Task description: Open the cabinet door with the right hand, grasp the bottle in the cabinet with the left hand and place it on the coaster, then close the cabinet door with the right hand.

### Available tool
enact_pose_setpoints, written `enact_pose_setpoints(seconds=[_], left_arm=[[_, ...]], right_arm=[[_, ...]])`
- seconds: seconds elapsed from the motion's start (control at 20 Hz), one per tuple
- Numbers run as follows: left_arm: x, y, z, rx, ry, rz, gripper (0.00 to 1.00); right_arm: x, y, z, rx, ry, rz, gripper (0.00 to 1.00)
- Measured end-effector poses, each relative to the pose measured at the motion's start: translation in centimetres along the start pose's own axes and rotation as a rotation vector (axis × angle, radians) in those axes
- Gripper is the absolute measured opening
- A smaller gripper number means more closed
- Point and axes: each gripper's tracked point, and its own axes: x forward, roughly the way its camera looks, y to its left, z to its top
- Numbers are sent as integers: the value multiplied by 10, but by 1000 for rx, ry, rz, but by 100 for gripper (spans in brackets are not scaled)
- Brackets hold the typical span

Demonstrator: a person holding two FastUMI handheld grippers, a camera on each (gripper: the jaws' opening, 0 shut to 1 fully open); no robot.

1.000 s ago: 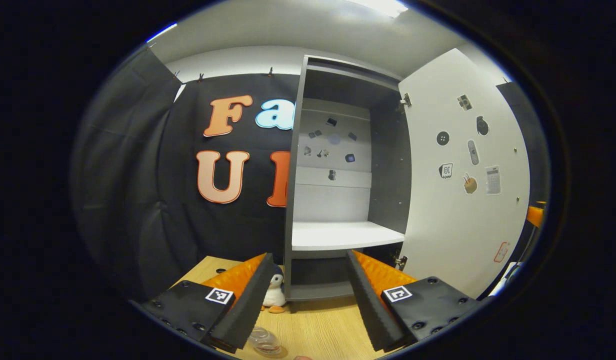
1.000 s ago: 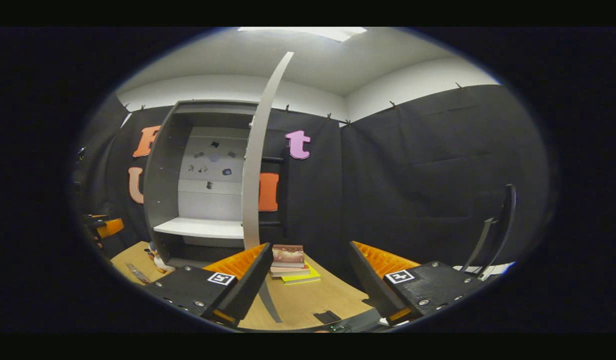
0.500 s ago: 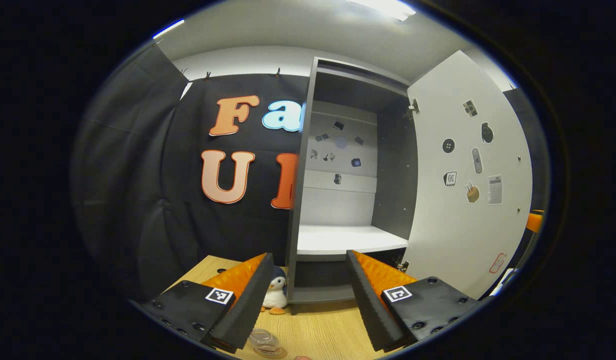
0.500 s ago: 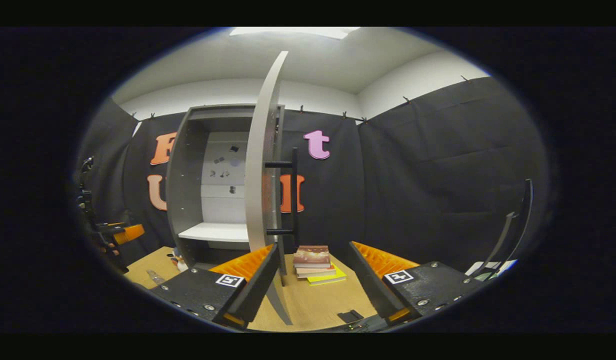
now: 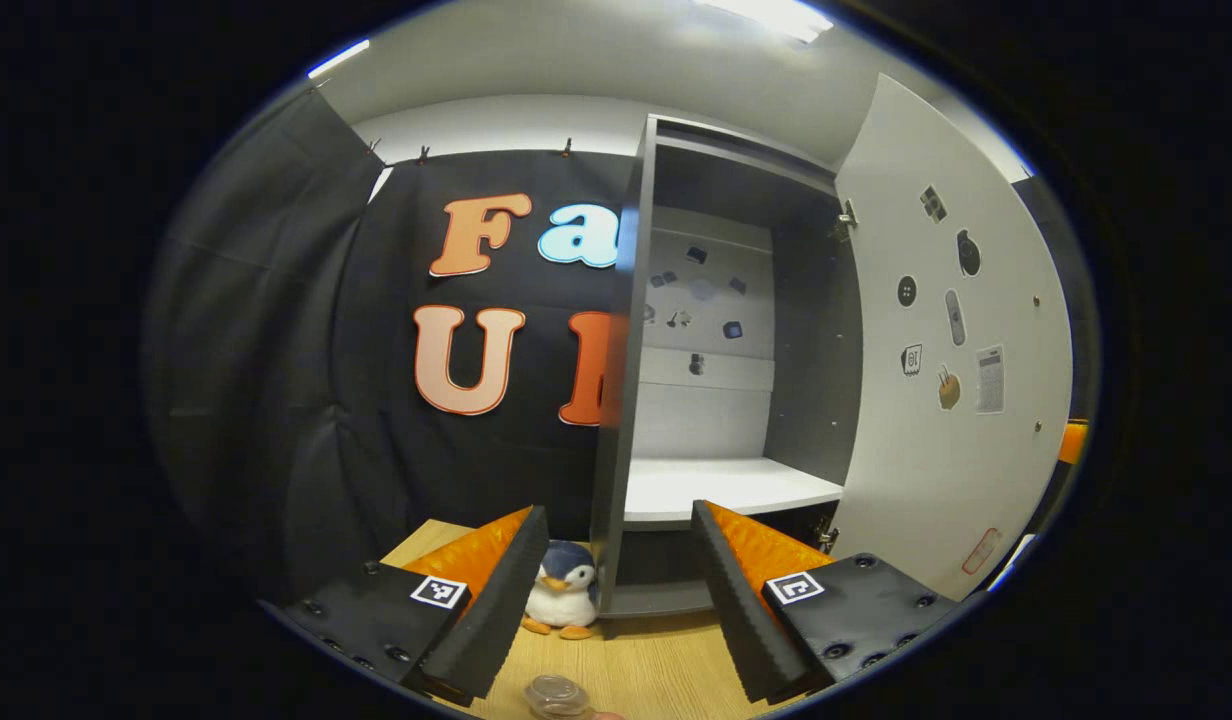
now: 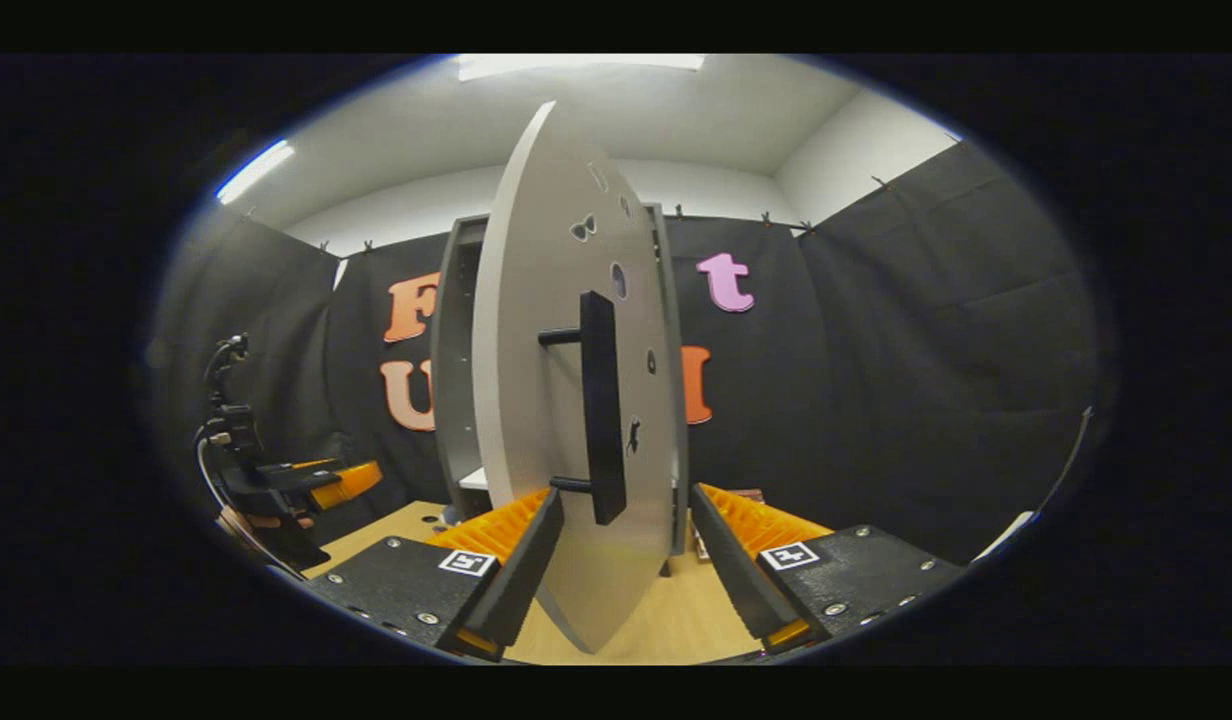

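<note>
Since a second ago the cabinet door (image 6: 566, 400) has swung from edge-on to showing its outer face in the right gripper view, and the black handle (image 6: 598, 405) now stands just above the right gripper (image 6: 616, 560). That gripper's fingers are spread wide, empty, with the door's lower edge between them; whether either finger touches the door cannot be told. At 9 o'clock in that view the left gripper (image 6: 326, 482) appears farther off, held in a hand.

From the left gripper view, the left gripper (image 5: 611, 590) is also wide apart and holds nothing. At 6 o'clock, right at the bottom edge, the clear bottle (image 5: 556, 697) sits on the wooden table (image 5: 656, 660); the coaster under it cannot be made out. Just beyond the left finger a penguin toy (image 5: 563, 603) stands beside the cabinet (image 5: 616, 400). At 12 to 1 o'clock the cabinet's white shelf (image 5: 726, 485) is bare, and the door's sticker-covered inner face fills 3 o'clock
</note>
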Motion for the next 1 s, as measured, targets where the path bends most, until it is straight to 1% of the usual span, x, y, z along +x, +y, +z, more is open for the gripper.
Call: enact_pose_setpoints(seconds=[0.05, 0.1, 0.2, 0.3, 0.35, 0.45, 0.55, 0.6, 0.65, 0.7, 0.75, 0.85, 0.9, 1.0], left_arm=[[1, 7, -1, 3, 3, 13, 93], [1, 16, -1, 7, 4, 29, 93], [1, 31, -4, 13, 12, 55, 94], [3, 44, -7, 15, 23, 70, 93], [4, 51, -8, 17, 23, 78, 93], [5, 62, -8, 26, 22, 96, 93], [12, 70, -6, 41, 15, 108, 93], [14, 75, -5, 49, 12, 112, 93], [15, 78, -4, 54, 9, 115, 93], [16, 80, -5, 58, 6, 116, 93], [20, 83, -4, 60, 3, 118, 93], [23, 88, -5, 54, 3, 117, 93], [24, 88, -6, 50, 2, 116, 93], [27, 92, -8, 47, 5, 112, 93]], right_arm=[[8, 12, -1, 8, 2, 29, 80], [15, 26, 0, 15, 0, 66, 75], [30, 47, -2, 22, 3, 118, 68], [47, 69, -4, 28, 11, 161, 63], [56, 79, -3, 26, 15, 182, 62], [63, 89, -4, 18, 21, 225, 61], [71, 103, -5, 8, 26, 258, 49], [75, 107, -4, -4, 26, 257, 38], [80, 109, -5, -16, 27, 251, 36], [85, 113, -6, -23, 29, 247, 36], [90, 116, -7, -24, 33, 244, 34], [97, 122, -9, -13, 35, 238, 34], [99, 126, -10, -2, 39, 236, 32], [106, 132, -11, 17, 42, 234, 34]])
